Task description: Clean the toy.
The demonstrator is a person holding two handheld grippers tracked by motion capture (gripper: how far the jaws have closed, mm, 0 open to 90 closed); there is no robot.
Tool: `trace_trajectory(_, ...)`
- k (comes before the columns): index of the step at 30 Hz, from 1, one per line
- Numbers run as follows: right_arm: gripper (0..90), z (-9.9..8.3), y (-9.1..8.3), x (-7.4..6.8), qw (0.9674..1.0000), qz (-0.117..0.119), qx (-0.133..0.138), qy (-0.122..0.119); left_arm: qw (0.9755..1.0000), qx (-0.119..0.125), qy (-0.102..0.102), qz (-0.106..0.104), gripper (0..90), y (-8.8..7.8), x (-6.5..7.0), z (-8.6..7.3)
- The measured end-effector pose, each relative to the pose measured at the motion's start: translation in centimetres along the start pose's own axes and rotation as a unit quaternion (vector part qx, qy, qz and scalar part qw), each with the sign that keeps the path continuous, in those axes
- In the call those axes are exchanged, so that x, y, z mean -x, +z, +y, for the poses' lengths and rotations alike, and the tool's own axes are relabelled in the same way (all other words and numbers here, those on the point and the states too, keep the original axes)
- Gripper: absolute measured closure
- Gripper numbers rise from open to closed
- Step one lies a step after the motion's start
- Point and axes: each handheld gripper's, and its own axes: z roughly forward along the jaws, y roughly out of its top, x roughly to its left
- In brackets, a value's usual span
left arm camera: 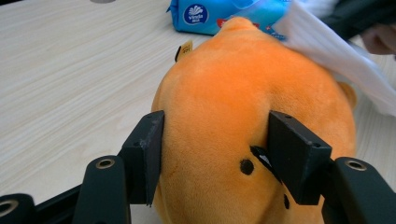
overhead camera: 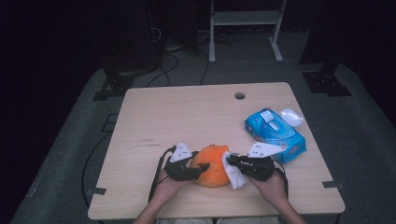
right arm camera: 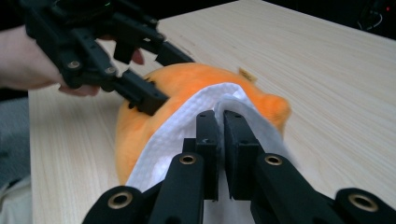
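A round orange plush toy [overhead camera: 212, 163] [left arm camera: 233, 93] [right arm camera: 187, 77] lies near the front edge of the wooden table [overhead camera: 187, 112]. My left gripper [overhead camera: 201, 169] [left arm camera: 215, 149] reaches in from the left, and its two pads press into the toy's sides. My right gripper [overhead camera: 231, 161] [right arm camera: 222, 119] is shut on a white tissue [overhead camera: 235, 177] [left arm camera: 336, 56] [right arm camera: 173, 130], which is draped against the toy's right side. In the right gripper view the left gripper [right arm camera: 166, 77] clasps the toy's far end.
A blue tissue pack [overhead camera: 275, 133] [left arm camera: 219, 14] lies at the right of the table, with a small white object [overhead camera: 292, 116] behind it. A cable hole [overhead camera: 239, 95] sits near the back edge. Bare wood stretches to the left and back.
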Motion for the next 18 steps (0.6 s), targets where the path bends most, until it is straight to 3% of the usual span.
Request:
trace_trajectory(2,84.3,-0.1,0.0,0.3,0.9999,-0.009,-0.006,0.001,1.0,0.001,0.001,0.002,40.2,0.1,0.1,0.0)
trace_trajectory(4,84.3,-0.8,-0.2,1.5,0.9994,-0.021,-0.014,0.025,1.0,0.0,-0.003,0.005,40.4,0.1,0.1,0.1)
trace_trajectory(6,84.3,-1.4,-0.3,2.0,0.9986,-0.038,-0.028,0.023,1.0,0.001,-0.007,0.003,40.3,0.0,-0.1,0.0)
trace_trajectory(8,84.3,-1.6,-0.4,1.9,0.999,-0.029,-0.024,0.023,0.9999,-0.001,-0.01,0.005,40.4,-0.1,-0.3,-0.1)
trace_trajectory(13,84.3,-0.5,-0.7,0.4,0.9997,0.018,0.0,-0.015,0.9995,0.003,-0.031,0.006,40.8,-0.2,-1.1,-0.3)
trace_trajectory(15,84.4,-0.8,-0.6,0.7,0.9997,0.001,-0.012,-0.021,0.9993,0.007,-0.036,0.008,41.1,-0.2,-1.3,-0.2)
trace_trajectory(18,84.4,-1.6,-0.6,1.7,0.9996,-0.013,-0.023,-0.003,0.999,0.009,-0.04,0.016,42.1,-0.3,-1.4,-0.2)
